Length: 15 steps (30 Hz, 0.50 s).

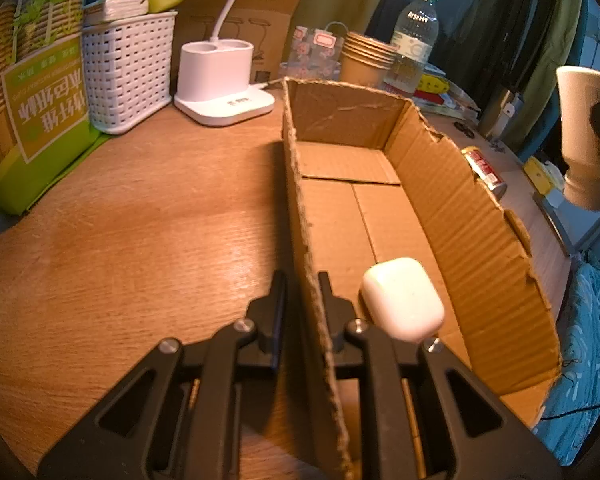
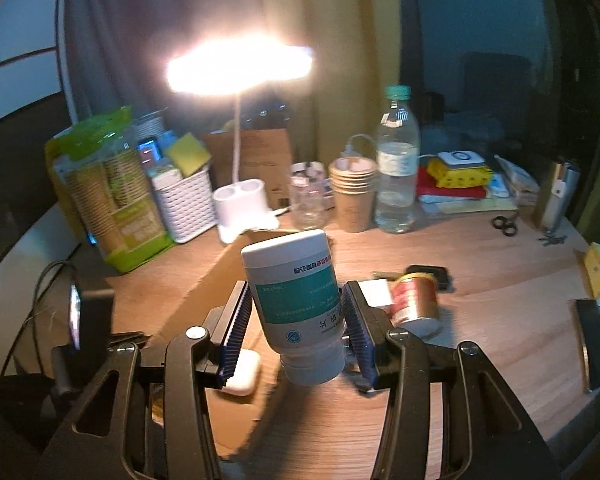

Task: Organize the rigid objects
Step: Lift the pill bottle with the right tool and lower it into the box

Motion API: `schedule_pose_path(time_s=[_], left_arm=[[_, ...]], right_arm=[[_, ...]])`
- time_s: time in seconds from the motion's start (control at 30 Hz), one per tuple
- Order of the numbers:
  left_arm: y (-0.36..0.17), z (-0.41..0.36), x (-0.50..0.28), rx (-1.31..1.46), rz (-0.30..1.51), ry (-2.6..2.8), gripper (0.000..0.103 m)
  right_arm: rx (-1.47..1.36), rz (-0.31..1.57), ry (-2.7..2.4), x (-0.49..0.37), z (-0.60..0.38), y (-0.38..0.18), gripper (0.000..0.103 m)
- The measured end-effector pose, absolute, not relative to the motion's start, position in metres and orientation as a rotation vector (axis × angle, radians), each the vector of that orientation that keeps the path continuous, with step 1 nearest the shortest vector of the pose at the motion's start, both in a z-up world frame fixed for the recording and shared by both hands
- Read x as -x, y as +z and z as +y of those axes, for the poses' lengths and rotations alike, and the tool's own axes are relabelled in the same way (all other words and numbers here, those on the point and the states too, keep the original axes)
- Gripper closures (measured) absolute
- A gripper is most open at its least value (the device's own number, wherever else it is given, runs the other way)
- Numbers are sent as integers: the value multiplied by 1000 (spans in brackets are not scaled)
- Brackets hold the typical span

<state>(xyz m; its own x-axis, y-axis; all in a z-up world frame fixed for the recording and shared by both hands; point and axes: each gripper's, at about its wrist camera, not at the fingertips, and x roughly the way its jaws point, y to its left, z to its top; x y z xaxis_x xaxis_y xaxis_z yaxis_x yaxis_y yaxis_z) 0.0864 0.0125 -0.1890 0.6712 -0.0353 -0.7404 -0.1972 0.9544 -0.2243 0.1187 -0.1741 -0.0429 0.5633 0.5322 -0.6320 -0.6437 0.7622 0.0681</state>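
Note:
My left gripper (image 1: 302,280) is shut on the near left wall of an open cardboard box (image 1: 452,208) on the wooden desk. A white earbud case (image 1: 402,298) lies inside the box near that gripper. My right gripper (image 2: 296,300) is shut on a white pill bottle (image 2: 296,304) with a teal label, held upside down in the air with its cap toward the camera. The same pill bottle (image 1: 584,132) shows at the right edge of the left wrist view, above and to the right of the box. The earbud case (image 2: 242,372) and a red can (image 2: 414,304) lie below it.
Along the desk's back stand a white basket (image 1: 126,72), a lamp base (image 1: 224,88), stacked paper cups (image 1: 366,58) and a water bottle (image 1: 414,36). A red can (image 1: 484,168) lies right of the box. Scissors (image 2: 505,224) and a green cup pack (image 2: 112,192) sit at the sides.

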Motion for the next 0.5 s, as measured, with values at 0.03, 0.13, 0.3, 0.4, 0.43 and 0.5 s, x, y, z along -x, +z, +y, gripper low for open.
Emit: schedule_pose_path(time_s=[0.03, 0.13, 0.3, 0.4, 0.43, 0.5], left_arm=[[-189, 12, -86, 298, 835, 91, 89], [-189, 11, -86, 297, 837, 82, 89], [-187, 11, -85, 302, 828, 78, 89], [-187, 11, -84, 303, 824, 75, 89], [-187, 12, -84, 304, 823, 73, 89], [-187, 11, -84, 304, 822, 72, 89]], right_arm=[[181, 688, 707, -117, -169, -44, 53], [194, 701, 742, -111, -157, -48, 53], [211, 729, 771, -106, -139, -57, 53], [215, 749, 773, -105, -134, -64, 53], [217, 756, 773, -106, -132, -66, 53], [222, 769, 769, -107, -131, -70, 53]])
